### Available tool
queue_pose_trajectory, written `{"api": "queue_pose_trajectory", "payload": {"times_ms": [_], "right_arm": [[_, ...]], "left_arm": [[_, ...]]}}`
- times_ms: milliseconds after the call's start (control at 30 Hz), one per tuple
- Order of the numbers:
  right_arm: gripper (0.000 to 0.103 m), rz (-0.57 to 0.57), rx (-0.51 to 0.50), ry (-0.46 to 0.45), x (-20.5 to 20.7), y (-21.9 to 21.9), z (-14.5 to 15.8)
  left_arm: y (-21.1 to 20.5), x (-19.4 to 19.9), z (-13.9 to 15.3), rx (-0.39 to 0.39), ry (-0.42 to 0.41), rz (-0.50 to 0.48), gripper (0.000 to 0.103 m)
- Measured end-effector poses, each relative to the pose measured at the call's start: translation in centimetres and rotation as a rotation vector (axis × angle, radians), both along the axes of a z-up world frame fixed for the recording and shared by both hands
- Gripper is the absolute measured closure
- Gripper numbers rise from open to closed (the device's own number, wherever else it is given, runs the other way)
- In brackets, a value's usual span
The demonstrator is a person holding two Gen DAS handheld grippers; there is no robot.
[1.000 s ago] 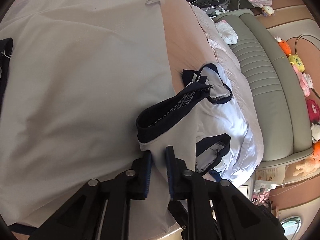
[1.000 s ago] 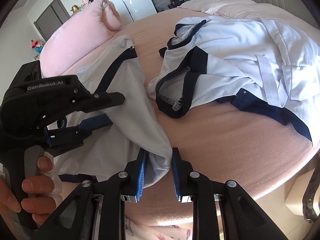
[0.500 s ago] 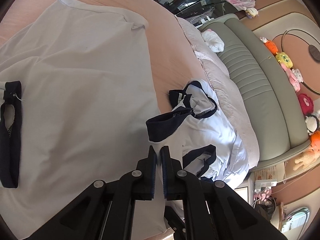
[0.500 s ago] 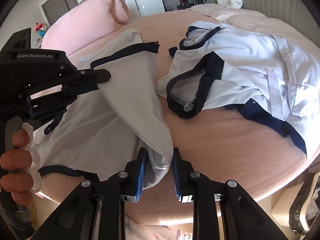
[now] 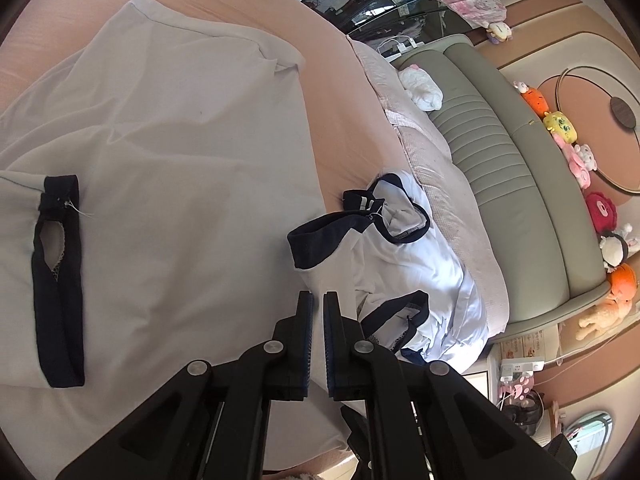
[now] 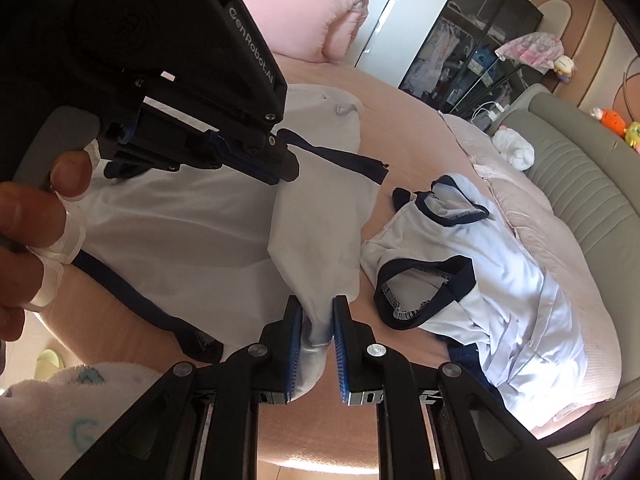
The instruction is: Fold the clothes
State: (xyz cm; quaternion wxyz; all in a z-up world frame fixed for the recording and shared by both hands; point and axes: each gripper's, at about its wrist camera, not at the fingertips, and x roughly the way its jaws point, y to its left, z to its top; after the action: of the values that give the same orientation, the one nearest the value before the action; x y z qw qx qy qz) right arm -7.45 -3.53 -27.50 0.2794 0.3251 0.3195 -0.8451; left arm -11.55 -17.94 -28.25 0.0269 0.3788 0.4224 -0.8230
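Observation:
A pale grey shirt (image 5: 180, 168) with navy trim lies spread over the pink bed (image 5: 340, 92); its navy-edged sleeve (image 5: 60, 280) lies at the left. My left gripper (image 5: 318, 298) is shut on the shirt's near edge. From the right wrist view the left gripper (image 6: 289, 168) holds a fold of the shirt (image 6: 320, 232) up off the bed. That fold hangs down into my right gripper (image 6: 316, 320), whose jaws are closing on the bunched cloth between the pads. A person's hand (image 6: 36, 208) grips the left tool.
A crumpled white garment with navy bands (image 5: 400, 264) (image 6: 488, 292) lies just right of the shirt. Behind it stand a grey-green padded headboard (image 5: 500, 184), plush toys (image 5: 560, 128) and a dark glass cabinet (image 6: 472, 52). A pink pillow (image 6: 320, 16) lies at the far side.
The right wrist view has rolled, and the left gripper now looms large at its upper left. The held fold is raised higher. The left jaws closed their small gap, and the navy sleeve came into view.

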Motion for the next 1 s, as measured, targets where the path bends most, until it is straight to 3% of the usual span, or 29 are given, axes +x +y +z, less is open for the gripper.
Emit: {"api": "queue_pose_trajectory", "payload": {"times_ms": [267, 433, 533, 600, 667, 833, 967, 1000], "right_arm": [[0.090, 0.004, -0.019, -0.113, -0.5, -0.7, -0.6], [0.090, -0.018, -0.033, -0.178, -0.7, -0.3, -1.3], [0.090, -0.029, -0.045, -0.200, -0.9, 0.0, -1.6], [0.090, -0.036, -0.063, -0.220, -1.1, 0.3, -1.6], [0.090, -0.043, -0.077, -0.239, -1.2, 0.5, -1.6], [0.089, -0.044, -0.077, -0.263, -1.3, 0.6, -2.1], [0.089, -0.045, -0.097, -0.285, -1.4, 1.0, -2.2], [0.089, -0.049, -0.105, -0.295, -1.5, 1.2, -2.2]], "left_arm": [[-1.0, -0.3, -0.7, 0.050, -0.036, -0.115, 0.098], [-0.8, -1.8, -2.0, 0.050, -0.151, -0.156, 0.092], [-0.7, -2.4, -2.2, 0.050, -0.158, -0.168, 0.078], [-0.6, -2.6, -2.1, 0.073, -0.142, -0.180, 0.059], [-0.5, -2.9, -1.9, 0.066, -0.141, -0.190, 0.051], [-0.4, -3.9, -1.7, 0.019, -0.158, -0.198, 0.050], [-0.8, -4.1, -1.7, -0.007, -0.119, -0.167, 0.051], [-0.9, -4.0, -1.8, -0.014, -0.110, -0.149, 0.059]]}}
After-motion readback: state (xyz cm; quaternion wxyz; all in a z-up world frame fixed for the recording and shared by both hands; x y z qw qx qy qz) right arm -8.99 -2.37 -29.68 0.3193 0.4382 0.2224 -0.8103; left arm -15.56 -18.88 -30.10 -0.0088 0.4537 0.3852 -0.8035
